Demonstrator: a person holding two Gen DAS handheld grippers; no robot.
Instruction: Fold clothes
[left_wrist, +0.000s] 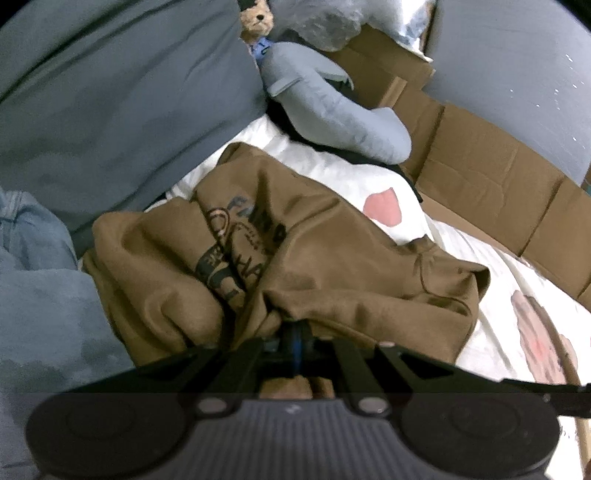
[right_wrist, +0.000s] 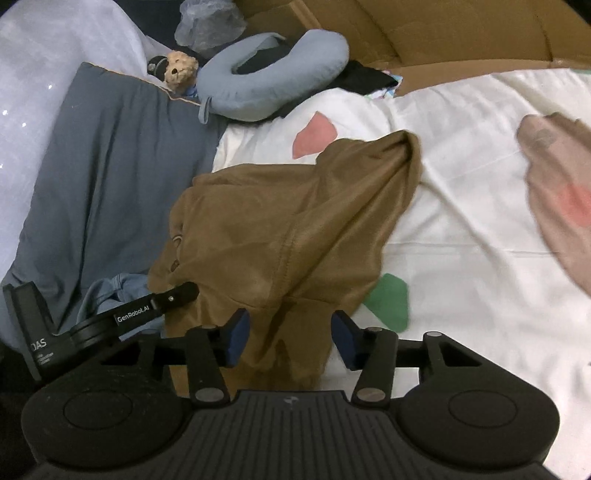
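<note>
Scene: a brown T-shirt (right_wrist: 280, 229) lies bunched on a white bed sheet (right_wrist: 461, 206) printed with red and green shapes, between a grey-blue pillow (right_wrist: 103, 173) and a flattened cardboard box (left_wrist: 491, 184).

Garment: crumpled, its black printed graphic (left_wrist: 236, 251) creased and half buried in folds in the left wrist view; a narrow end, possibly a sleeve, trails off toward the far side of the bed.

Left tool (left_wrist: 295, 332): my jaws are pressed fully together with a pinch of the brown cloth caught between them at the near edge of the shirt.

Right tool (right_wrist: 290, 339): about half open, blue pads (right_wrist: 238, 334) standing either side of the near hem with cloth between them; I see no pad pressing on it, so I count nothing as gripped here.

Handling, as I judge it: light, limp knit that will sag and drape wherever it is unsupported; not fragile, not slippery, but thin enough for a pinch to take several layers at once.

Where to take hold: I would go for a seam or hem at a corner, a single layer, well apart from the left tool, so the two can pull the shirt flat.

Clutter: a blue neck pillow (right_wrist: 266, 81) and a small teddy bear (right_wrist: 181, 70) sit at the head of the bed; a pale blue garment (right_wrist: 110, 291) lies just beside the shirt.
</note>
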